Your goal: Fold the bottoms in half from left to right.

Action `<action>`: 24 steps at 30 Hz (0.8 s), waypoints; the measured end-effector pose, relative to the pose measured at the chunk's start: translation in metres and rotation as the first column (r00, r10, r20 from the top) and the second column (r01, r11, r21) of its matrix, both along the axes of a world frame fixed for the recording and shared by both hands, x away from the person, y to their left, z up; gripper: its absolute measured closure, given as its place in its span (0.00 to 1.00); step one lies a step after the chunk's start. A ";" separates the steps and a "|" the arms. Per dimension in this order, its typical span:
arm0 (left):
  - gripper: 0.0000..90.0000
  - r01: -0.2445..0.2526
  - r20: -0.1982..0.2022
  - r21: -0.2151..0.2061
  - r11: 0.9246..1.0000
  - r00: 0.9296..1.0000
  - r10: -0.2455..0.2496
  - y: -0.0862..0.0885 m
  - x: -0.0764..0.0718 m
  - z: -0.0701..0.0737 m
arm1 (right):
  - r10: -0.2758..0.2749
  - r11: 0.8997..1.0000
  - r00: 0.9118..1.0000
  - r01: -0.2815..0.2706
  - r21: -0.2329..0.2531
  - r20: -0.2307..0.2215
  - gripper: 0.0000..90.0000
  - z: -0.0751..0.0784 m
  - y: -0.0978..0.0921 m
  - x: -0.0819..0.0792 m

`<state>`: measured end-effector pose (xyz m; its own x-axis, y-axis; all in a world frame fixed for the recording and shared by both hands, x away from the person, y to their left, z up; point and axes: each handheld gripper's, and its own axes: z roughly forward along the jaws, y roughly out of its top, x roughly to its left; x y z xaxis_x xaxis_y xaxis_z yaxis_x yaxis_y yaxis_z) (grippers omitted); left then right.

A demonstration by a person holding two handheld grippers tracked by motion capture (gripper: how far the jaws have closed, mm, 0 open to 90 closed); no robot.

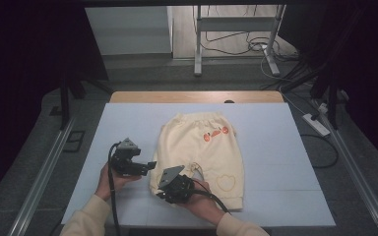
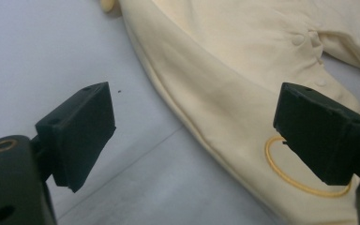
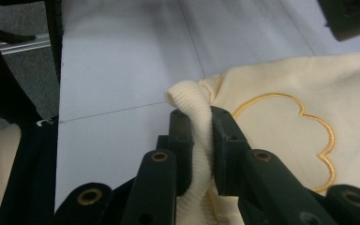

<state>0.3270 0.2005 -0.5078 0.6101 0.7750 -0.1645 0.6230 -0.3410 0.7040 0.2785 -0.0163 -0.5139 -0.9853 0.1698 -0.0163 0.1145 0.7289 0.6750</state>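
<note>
Shorts (image 1: 202, 147) flat mid-surface (image 1: 275, 128); right gripper view shows right gripper (image 3: 200, 133) fingers clamping ribbed cuff (image 3: 190, 101), left gripper (image 2: 192, 136) fingers spread wide, hovering at shorts' 9 o'clock edge.

White sheet (image 1: 128, 118) covers a wooden table (image 1: 197, 96). Far: metal stand (image 1: 236, 29), floor cables (image 1: 236, 46). Right: apparently a power strip (image 1: 316, 124).

Three cameras looking at one table

The high view is looking forward and down from above the person's side, taking in the whole white mat (image 1: 275, 147); each gripper view is riding close over that mat, peering along its own jaws, and all three are sharing the cream shorts (image 1: 202, 147).
</note>
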 end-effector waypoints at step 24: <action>0.15 0.014 -0.006 -0.036 0.999 1.000 -0.014 -0.013 0.035 0.009 | 0.001 1.000 1.000 -0.001 -0.011 -0.002 0.88 0.000 0.000 0.000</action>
<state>0.3625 0.1876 -0.4989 0.6199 0.7598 -0.1959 0.6229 -0.3247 0.7117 0.2782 -0.0165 -0.5143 -0.9855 0.1690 -0.0158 0.1155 0.7361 0.6669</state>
